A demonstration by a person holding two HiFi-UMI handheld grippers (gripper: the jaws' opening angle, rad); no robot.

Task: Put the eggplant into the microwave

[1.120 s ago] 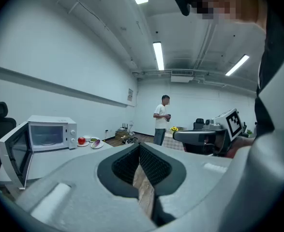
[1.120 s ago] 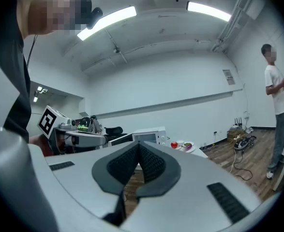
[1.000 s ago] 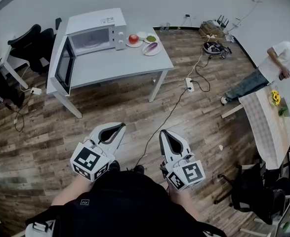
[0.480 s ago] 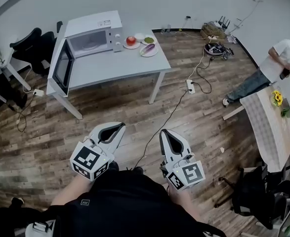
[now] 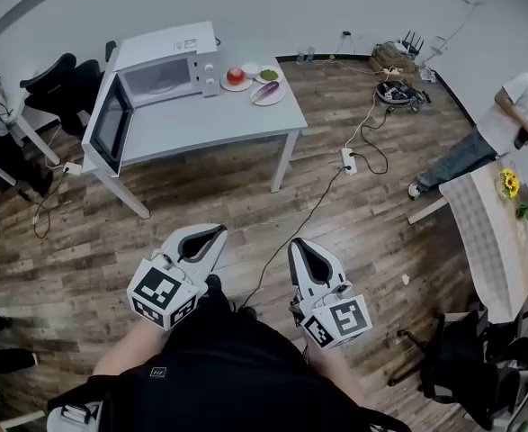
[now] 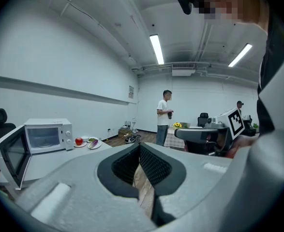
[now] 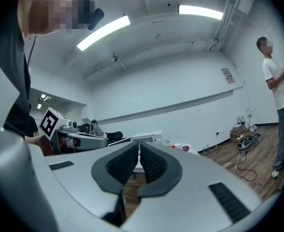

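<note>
The purple eggplant (image 5: pixel 265 91) lies on a white plate at the far right of the grey table (image 5: pixel 210 122). The white microwave (image 5: pixel 166 68) stands at the table's far left with its door (image 5: pixel 111 124) swung open. In the left gripper view the eggplant (image 6: pixel 94 143) shows small, right of the microwave (image 6: pixel 47 135). Both grippers hang low over the wooden floor, well short of the table. My left gripper (image 5: pixel 217 232) is shut and empty, and my right gripper (image 5: pixel 298 246) is the same. Their closed tips fill the left gripper view (image 6: pixel 139 146) and the right gripper view (image 7: pixel 139 144).
A red tomato (image 5: pixel 236 76) and a plate of green food (image 5: pixel 270 75) sit beside the eggplant. A power strip and cables (image 5: pixel 346 158) trail across the floor right of the table. A person (image 5: pixel 502 129) stands by a second table (image 5: pixel 493 232) at right. Black chairs (image 5: pixel 61 84) stand left.
The view has shifted a little, so the table sits slightly higher and further left in frame. Both grippers stay shut in the same pose.
</note>
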